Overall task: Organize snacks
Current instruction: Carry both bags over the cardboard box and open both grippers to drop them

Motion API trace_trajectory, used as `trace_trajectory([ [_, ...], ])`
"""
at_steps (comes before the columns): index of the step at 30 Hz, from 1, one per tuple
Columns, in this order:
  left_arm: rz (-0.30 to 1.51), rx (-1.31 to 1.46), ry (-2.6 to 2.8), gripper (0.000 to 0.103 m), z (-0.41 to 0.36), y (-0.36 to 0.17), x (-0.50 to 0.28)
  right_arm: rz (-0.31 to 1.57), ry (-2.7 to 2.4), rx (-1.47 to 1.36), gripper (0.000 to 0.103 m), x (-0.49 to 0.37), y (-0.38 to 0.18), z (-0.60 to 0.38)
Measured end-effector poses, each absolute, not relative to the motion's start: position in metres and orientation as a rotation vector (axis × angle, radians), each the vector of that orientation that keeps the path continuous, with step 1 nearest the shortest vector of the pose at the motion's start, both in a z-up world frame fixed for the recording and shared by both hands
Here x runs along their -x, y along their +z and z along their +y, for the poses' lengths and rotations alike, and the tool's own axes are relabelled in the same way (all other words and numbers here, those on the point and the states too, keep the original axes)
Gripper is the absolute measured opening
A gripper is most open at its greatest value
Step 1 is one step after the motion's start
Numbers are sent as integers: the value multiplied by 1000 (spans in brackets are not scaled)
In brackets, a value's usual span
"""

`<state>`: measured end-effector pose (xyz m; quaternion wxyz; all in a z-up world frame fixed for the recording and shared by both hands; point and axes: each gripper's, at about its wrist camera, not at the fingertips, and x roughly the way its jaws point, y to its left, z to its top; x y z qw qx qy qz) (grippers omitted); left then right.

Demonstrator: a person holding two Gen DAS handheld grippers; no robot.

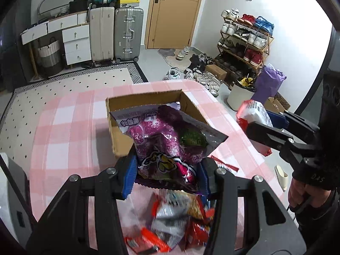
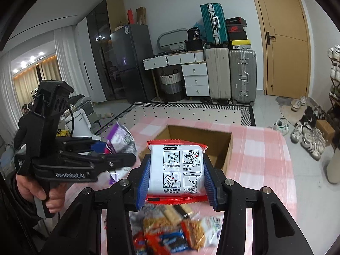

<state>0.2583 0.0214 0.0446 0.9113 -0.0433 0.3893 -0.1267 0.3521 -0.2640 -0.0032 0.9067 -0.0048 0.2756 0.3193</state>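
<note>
Left tool (image 1: 166,171): we see its blue pads clenched on a purple snack bag (image 1: 167,146), held above the near edge of the cardboard box (image 1: 146,102).
Left tool, other view: the right wrist camera shows it (image 2: 119,150) from the side at 9 o'clock, a hand (image 2: 40,193) on its grip; only here do we see that the purple snack bag (image 2: 120,140) sticks out toward 1 o'clock.
Right tool (image 2: 177,175): grasping a white packet with red edges (image 2: 177,167), printed instruction panels facing the camera, in front of the cardboard box (image 2: 221,148).
Right tool, other view: the left wrist camera catches it (image 1: 265,123) at 3 o'clock, holding the white packet with red edges (image 1: 252,114) out past the tabletop's edge.
Cardboard box: open, on the pink checked tabletop (image 1: 70,127); the right wrist view shows a bare inner wall, the left wrist view has the opening mostly covered by the purple bag.
Loose snacks (image 2: 170,231): a blurred heap at 6 o'clock below both tools, also in the left view (image 1: 172,221).
Room: only the left view shows the shoe rack (image 1: 244,42); only the right shows the dark fridge (image 2: 131,61).
</note>
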Motion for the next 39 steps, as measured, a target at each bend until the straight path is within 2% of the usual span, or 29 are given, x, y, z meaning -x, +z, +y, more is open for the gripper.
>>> trace_trajectory([
  [12,874,114,-244,46,22,41,-378,608,665,16,46,-422,-2,-240],
  [22,947,169,-240,46,25,-17,-441,694,645,12,46,-470,-44,-222],
  [30,976,237,-258,47,23,-67,-454,742,627,5,46,-495,-76,-219],
  [31,980,251,-256,51,26,-74,-454,746,623,6,47,-498,-78,-219],
  [33,1006,268,-218,67,31,-82,-464,750,628,7,54,-502,-81,-219],
  [34,1008,279,-222,68,33,-85,-466,745,623,8,56,-502,-82,-219],
  [36,990,267,-220,73,32,-87,-463,738,616,8,75,-503,-81,-222],
  [37,983,251,-212,78,32,-87,-461,729,619,4,76,-502,-80,-224],
  [39,959,240,-195,79,34,-83,-461,702,615,7,76,-498,-74,-229],
])
